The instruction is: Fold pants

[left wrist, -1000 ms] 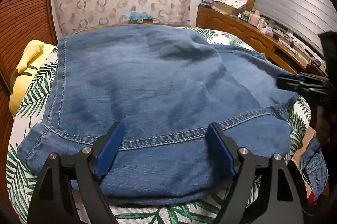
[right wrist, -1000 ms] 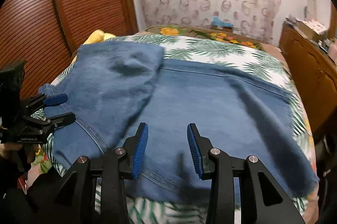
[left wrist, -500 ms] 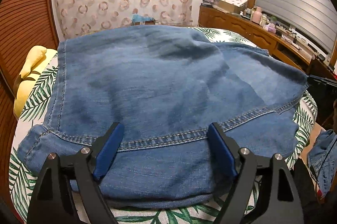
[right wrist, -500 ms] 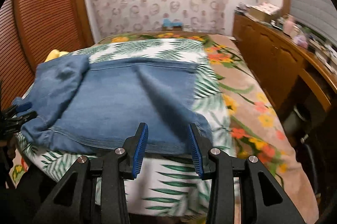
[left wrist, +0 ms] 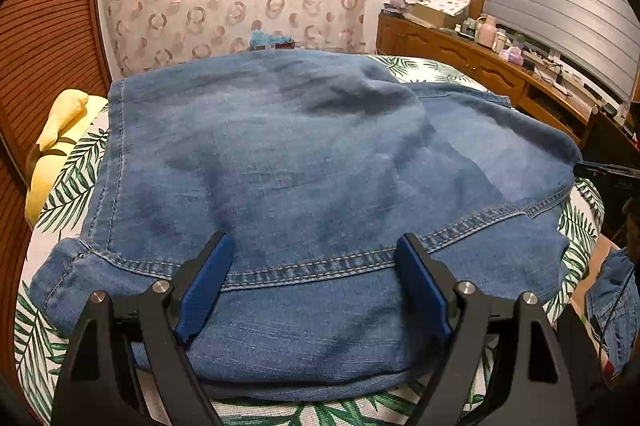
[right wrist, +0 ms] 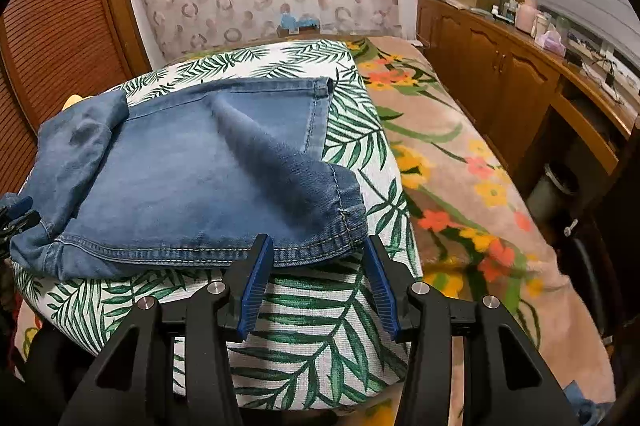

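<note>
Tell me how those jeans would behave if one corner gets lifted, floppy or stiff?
Probably floppy: the jeans already drape and ridge up in a soft crease. The stitched hem looks thicker, so it likely gives a firmer grip. Denim in several layers may feel fairly heavy and drag across the leaf-print cover.

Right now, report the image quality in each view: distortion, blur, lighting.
Left wrist view: strong fisheye bending, dark corners, jeans sharp under warm indoor light. Right wrist view: same curvature and vignette, slight blur on the floral blanket at right, jeans hem crisp.
</note>
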`<state>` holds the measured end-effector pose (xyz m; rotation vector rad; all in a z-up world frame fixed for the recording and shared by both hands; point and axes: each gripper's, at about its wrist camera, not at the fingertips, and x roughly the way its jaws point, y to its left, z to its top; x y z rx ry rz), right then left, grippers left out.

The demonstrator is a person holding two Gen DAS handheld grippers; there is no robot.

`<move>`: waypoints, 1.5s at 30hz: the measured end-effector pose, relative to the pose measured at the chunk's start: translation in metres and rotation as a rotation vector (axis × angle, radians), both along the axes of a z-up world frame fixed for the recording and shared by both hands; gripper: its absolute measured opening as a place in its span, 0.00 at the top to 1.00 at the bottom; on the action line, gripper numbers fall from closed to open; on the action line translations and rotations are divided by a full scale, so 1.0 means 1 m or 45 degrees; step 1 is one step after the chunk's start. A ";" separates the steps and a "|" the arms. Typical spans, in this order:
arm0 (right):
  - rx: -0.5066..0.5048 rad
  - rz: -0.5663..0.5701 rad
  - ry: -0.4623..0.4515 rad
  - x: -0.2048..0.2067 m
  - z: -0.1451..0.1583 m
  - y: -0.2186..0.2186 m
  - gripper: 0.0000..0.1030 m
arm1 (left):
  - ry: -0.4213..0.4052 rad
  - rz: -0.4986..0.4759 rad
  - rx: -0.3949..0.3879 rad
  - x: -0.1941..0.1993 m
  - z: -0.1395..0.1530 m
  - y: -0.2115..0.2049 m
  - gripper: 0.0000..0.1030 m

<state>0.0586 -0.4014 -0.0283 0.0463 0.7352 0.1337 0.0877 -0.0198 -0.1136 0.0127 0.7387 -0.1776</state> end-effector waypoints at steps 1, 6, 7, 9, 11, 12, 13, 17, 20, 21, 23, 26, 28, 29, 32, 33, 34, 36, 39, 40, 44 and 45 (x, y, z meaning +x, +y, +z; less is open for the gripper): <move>0.014 0.003 0.000 0.001 0.000 0.000 0.53 | 0.000 0.001 0.000 0.000 0.000 0.000 0.18; 0.117 0.001 0.011 0.008 -0.008 -0.011 0.53 | 0.001 0.000 -0.002 0.000 0.000 0.000 0.18; 0.137 -0.003 0.008 0.009 -0.008 -0.014 0.53 | 0.000 0.000 0.000 0.000 0.000 0.000 0.18; 0.158 -0.011 0.007 0.013 -0.009 -0.018 0.53 | 0.003 -0.011 0.009 0.001 0.000 -0.001 0.18; 0.145 -0.031 -0.004 0.014 -0.011 -0.020 0.53 | 0.009 -0.019 0.007 0.002 0.000 0.000 0.18; 0.140 -0.036 -0.007 0.015 -0.012 -0.022 0.53 | 0.011 -0.019 0.006 0.003 0.000 0.000 0.18; 0.136 -0.036 -0.010 0.016 -0.012 -0.022 0.53 | 0.011 -0.019 0.008 0.003 0.000 0.000 0.18; 0.127 -0.037 -0.032 0.015 -0.015 -0.024 0.56 | 0.012 -0.020 0.005 0.003 0.000 0.000 0.18; 0.152 -0.017 -0.044 0.013 -0.018 -0.026 0.75 | 0.014 -0.027 0.007 0.004 0.000 0.000 0.18; 0.170 -0.003 -0.042 0.013 -0.019 -0.025 0.84 | 0.018 -0.028 0.005 0.004 0.001 0.000 0.18; 0.182 0.010 -0.063 0.010 -0.015 -0.023 0.86 | 0.036 -0.031 0.000 0.005 0.002 0.001 0.18; 0.181 0.036 -0.116 0.007 -0.002 -0.019 0.88 | 0.061 -0.024 -0.022 0.006 0.009 0.005 0.18; 0.184 0.065 -0.160 0.004 0.011 -0.013 0.88 | 0.053 -0.011 -0.035 0.002 0.016 0.008 0.18; 0.186 0.086 -0.182 0.004 0.018 -0.009 0.89 | 0.039 -0.008 -0.038 0.000 0.020 0.009 0.18; 0.185 0.164 -0.257 0.004 0.042 0.009 0.89 | -0.001 -0.002 -0.039 -0.009 0.035 0.014 0.18; 0.184 0.196 -0.280 0.005 0.050 0.017 0.89 | -0.011 -0.001 -0.040 -0.011 0.038 0.014 0.18; 0.184 0.232 -0.304 0.005 0.057 0.025 0.89 | -0.028 0.002 -0.043 -0.015 0.044 0.016 0.18; 0.183 0.321 -0.353 0.007 0.074 0.047 0.89 | -0.055 0.007 -0.051 -0.019 0.052 0.020 0.18; 0.169 0.459 -0.412 0.008 0.096 0.086 0.90 | -0.095 0.016 -0.067 -0.026 0.064 0.026 0.18; 0.175 0.508 -0.422 0.009 0.102 0.097 0.90 | -0.109 0.019 -0.071 -0.029 0.068 0.029 0.18; 0.186 0.681 -0.459 0.009 0.121 0.146 0.90 | -0.130 0.037 -0.081 -0.036 0.072 0.040 0.18; 0.194 0.721 -0.463 0.009 0.124 0.157 0.90 | -0.130 0.043 -0.083 -0.037 0.072 0.044 0.18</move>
